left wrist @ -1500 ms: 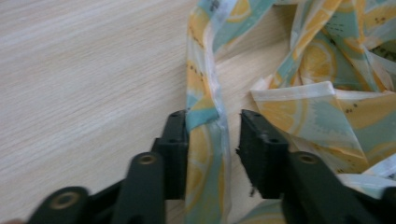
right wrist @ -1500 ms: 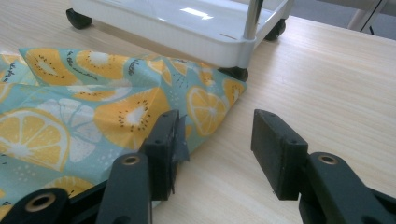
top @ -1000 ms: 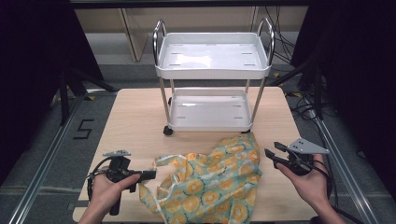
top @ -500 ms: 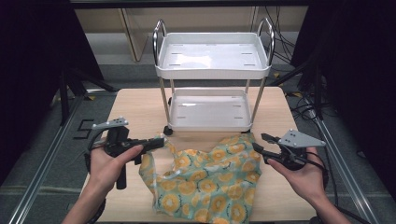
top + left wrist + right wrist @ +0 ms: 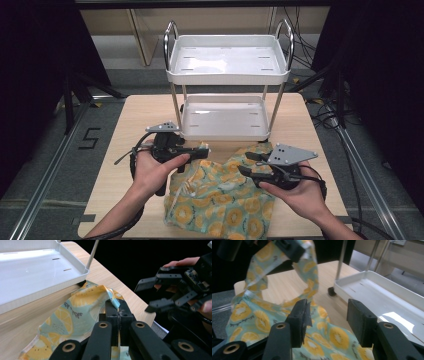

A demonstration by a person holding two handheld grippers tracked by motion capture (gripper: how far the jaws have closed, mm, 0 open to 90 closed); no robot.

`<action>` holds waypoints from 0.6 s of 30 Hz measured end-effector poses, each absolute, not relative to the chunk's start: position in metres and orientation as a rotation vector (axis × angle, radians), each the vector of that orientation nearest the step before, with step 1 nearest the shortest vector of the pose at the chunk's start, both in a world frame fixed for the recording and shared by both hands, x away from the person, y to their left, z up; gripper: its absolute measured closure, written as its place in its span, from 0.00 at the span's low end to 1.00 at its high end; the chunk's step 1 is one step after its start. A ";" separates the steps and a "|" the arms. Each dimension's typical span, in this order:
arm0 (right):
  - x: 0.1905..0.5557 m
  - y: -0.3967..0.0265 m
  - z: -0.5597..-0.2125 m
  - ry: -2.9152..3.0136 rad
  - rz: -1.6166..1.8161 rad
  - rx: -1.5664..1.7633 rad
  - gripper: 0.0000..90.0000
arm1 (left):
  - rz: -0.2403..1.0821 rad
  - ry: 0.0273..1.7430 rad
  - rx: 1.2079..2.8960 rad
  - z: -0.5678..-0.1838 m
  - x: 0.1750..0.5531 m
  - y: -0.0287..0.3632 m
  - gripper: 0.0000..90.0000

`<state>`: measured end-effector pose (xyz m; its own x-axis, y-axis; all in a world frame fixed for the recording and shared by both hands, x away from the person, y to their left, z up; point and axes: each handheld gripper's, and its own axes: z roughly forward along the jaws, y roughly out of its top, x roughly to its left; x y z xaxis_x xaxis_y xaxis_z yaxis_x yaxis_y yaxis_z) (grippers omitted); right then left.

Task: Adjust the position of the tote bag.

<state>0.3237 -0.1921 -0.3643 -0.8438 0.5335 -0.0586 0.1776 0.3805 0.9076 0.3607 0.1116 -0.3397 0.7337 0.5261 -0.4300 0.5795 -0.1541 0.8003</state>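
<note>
L gripper clamped on edge of lemon-print cloth, corner lifted, rest heaped on table in front of cart.

R gripper jaws apart, nothing between, hovers over cloth's R side.

Risks:
- thin pinch near hem; tug could slip fabric out
- R may miss the loose edge w/ fabric bunched

White cart: lower tray just beyond cloth; fabric may snag on leg/caster.

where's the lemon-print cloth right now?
In the high view the lemon-print cloth lies on the table's near edge, just in front of the white cart, between the hands; the left gripper pinches its upper corner.
</note>
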 end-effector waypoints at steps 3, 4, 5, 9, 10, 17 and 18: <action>0.323 -0.184 -0.366 2.323 1.479 0.620 0.57 | -0.050 0.866 1.798 -0.338 0.360 0.110 0.99; 0.324 -0.181 -0.368 2.316 1.504 0.606 0.56 | -0.049 0.862 1.793 -0.337 0.360 0.110 0.99; 0.324 -0.178 -0.368 2.342 1.515 0.589 0.56 | -0.041 0.866 1.784 -0.336 0.360 0.110 0.99; 0.320 -0.161 -0.372 2.379 1.575 0.587 0.54 | -0.039 0.858 1.745 -0.335 0.359 0.109 0.99; 0.320 -0.155 -0.372 2.401 1.594 0.559 0.53 | -0.038 0.855 1.739 -0.335 0.359 0.109 0.99; 0.314 -0.114 -0.383 2.491 1.628 0.470 0.53 | -0.032 0.856 1.722 -0.336 0.359 0.106 0.99; 0.314 -0.114 -0.383 2.491 1.628 0.470 0.53 | -0.030 0.853 1.720 -0.336 0.359 0.106 0.99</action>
<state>0.3141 -0.1142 -0.3834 -0.9432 0.3264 0.0618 0.1876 0.3696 0.9100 0.3591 0.1055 -0.3360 0.7346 0.5196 -0.4363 0.5492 -0.0777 0.8321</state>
